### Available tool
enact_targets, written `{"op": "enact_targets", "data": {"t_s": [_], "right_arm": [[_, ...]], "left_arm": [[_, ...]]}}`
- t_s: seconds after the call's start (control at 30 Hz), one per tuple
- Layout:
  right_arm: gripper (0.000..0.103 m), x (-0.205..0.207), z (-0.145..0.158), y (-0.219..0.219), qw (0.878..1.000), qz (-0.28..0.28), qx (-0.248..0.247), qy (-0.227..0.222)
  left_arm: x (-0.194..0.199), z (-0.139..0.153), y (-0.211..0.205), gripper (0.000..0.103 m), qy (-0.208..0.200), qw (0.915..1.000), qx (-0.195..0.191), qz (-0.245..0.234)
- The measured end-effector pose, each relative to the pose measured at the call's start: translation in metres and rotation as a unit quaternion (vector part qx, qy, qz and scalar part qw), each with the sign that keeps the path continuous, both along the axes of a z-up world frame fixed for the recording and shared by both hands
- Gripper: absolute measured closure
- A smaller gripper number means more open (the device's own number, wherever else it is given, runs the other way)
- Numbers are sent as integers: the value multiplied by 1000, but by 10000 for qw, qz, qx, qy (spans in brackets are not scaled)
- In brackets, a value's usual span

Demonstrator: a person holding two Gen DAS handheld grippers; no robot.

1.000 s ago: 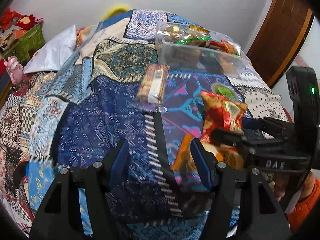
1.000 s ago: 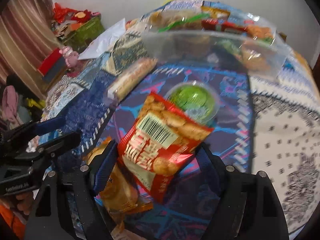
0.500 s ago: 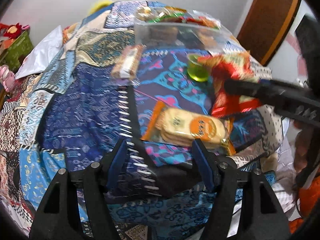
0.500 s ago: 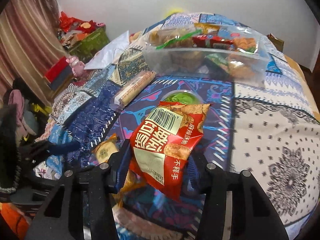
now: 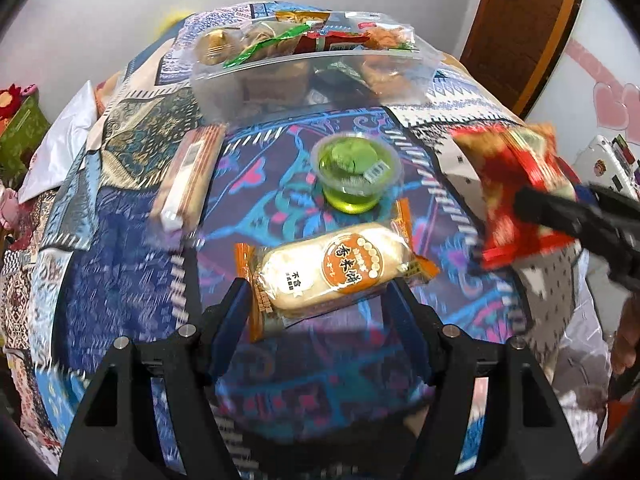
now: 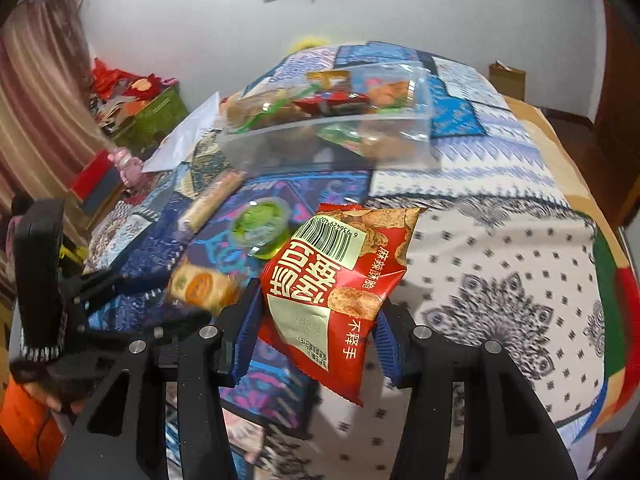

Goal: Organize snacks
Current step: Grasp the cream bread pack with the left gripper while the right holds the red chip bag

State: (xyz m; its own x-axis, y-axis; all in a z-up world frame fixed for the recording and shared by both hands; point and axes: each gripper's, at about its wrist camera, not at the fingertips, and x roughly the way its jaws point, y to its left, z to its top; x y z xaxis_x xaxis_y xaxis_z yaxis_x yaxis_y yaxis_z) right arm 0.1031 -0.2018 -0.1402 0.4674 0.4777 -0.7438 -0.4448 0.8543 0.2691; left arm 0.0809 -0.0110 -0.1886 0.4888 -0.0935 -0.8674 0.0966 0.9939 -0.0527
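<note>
"香米饼" on the orange rice-cracker pack (image 5: 336, 276); "不释手" and a barcode on the red snack bag (image 6: 340, 296)

We see a glossy red foil snack bag (image 6: 340, 300) and a shiny clear film wrapper on the rice cake pack (image 5: 332, 276). The storage box (image 5: 304, 68) is transparent smooth plastic, the jelly cup (image 5: 356, 172) translucent green plastic. The patterned bedspread (image 6: 500, 280) is matt woven cloth. The door (image 5: 520, 20) looks like polished brown wood.
</note>
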Motion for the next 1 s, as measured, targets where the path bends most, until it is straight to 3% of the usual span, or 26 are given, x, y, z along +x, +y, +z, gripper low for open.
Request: {"op": "enact_targets", "data": {"t_s": [0.23, 0.37, 0.47, 0.7, 1.0], "right_arm": [[56, 2, -6, -9, 10000, -22, -26, 65], [56, 6, -11, -9, 9999, -8, -6, 161], [56, 9, -14, -8, 9998, 0, 20, 214], [56, 11, -15, -9, 9997, 37, 9, 226], [56, 16, -18, -10, 9996, 3, 58, 281]], "left_arm": [[28, 5, -4, 33, -12, 10000, -16, -95], [37, 12, -14, 25, -184, 9991, 98, -361], [50, 7, -19, 25, -129, 9986, 129, -493], [55, -8, -11, 25, 241, 9970, -535, -512], [20, -6, -4, 25, 331, 9944, -843, -550]]}}
